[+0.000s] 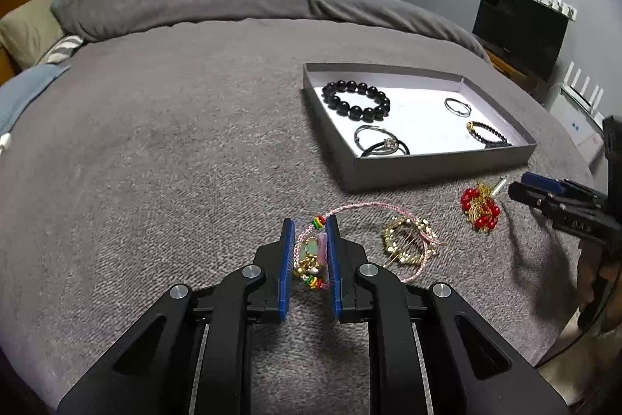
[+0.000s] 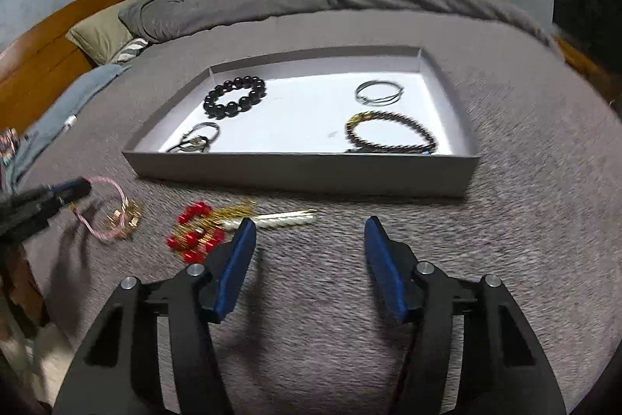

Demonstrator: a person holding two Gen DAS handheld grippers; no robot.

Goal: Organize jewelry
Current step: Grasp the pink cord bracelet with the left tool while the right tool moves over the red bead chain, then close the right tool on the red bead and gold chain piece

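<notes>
A grey box tray (image 1: 439, 164) (image 2: 303, 177) lies on the bed with a black bead bracelet (image 1: 355, 100) (image 2: 235, 96), silver bangles (image 1: 458, 106) (image 2: 379, 92) and a dark bead strand (image 2: 388, 137) inside. My left gripper (image 1: 310, 232) is shut on the charm end of a pink cord bracelet (image 1: 352, 207) on the blanket. A gold clip (image 1: 408, 246) and a red-bead hairpin (image 1: 480, 207) (image 2: 196, 234) lie beside it. My right gripper (image 2: 309, 234) is open and empty, hovering in front of the tray; it shows at the right edge of the left wrist view (image 1: 521, 187).
The grey blanket (image 1: 175, 142) covers the whole bed. Pillows (image 1: 27, 26) and a wooden headboard are at the far left. A black monitor (image 1: 521, 26) stands off the bed to the right. The bed's near edge drops off at the lower right.
</notes>
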